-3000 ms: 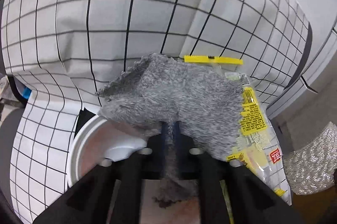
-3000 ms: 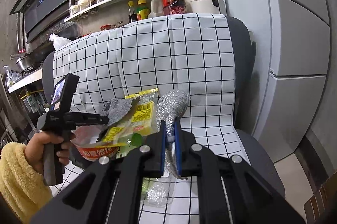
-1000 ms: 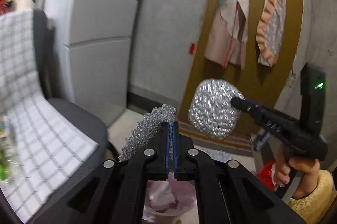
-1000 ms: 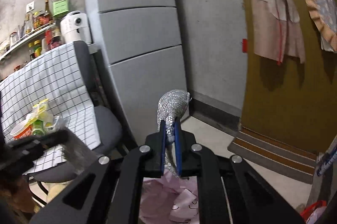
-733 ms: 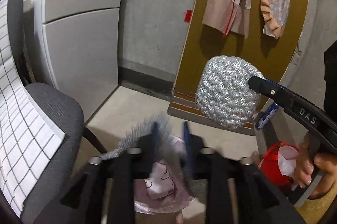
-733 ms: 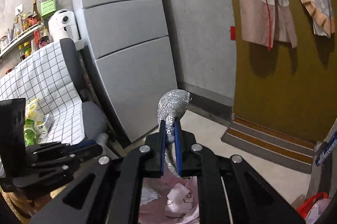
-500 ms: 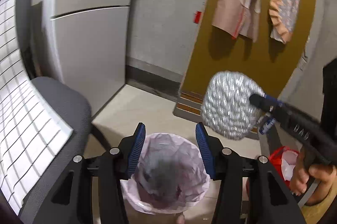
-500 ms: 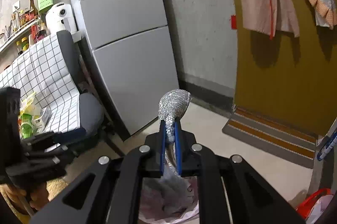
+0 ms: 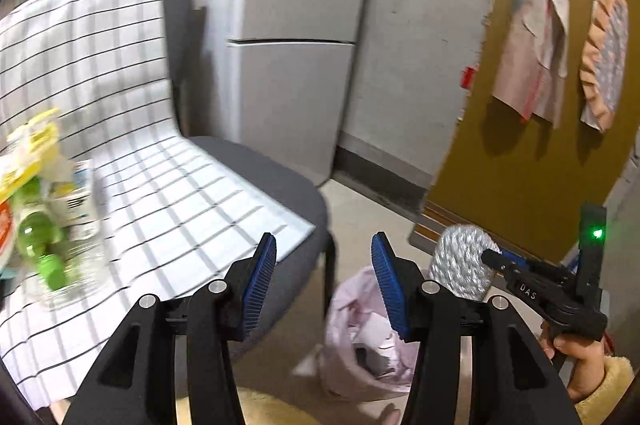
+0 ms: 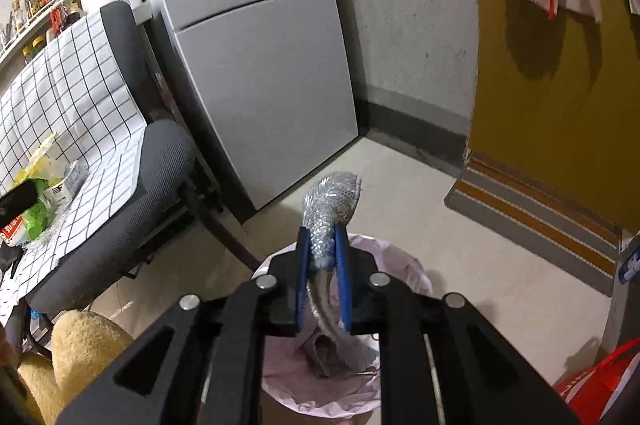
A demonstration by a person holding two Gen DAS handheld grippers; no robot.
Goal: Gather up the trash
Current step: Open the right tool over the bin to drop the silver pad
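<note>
Emptied, left tool (image 9: pixel 323 281) gapes; right tool (image 10: pixel 323 257) pinches silver wrap (image 10: pixel 332 201) above bin (image 10: pixel 400 257).

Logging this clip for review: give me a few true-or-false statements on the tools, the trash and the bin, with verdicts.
1. The left tool is open and holds nothing. True.
2. The right tool is open. False: it is shut on the silver bubble-wrap pouch.
3. The pouch hangs above the pink-lined trash bin. True.
4. The checked-cloth chair bears no trash. False: a green-capped clear plastic bottle and yellow wrappers lie there.
</note>
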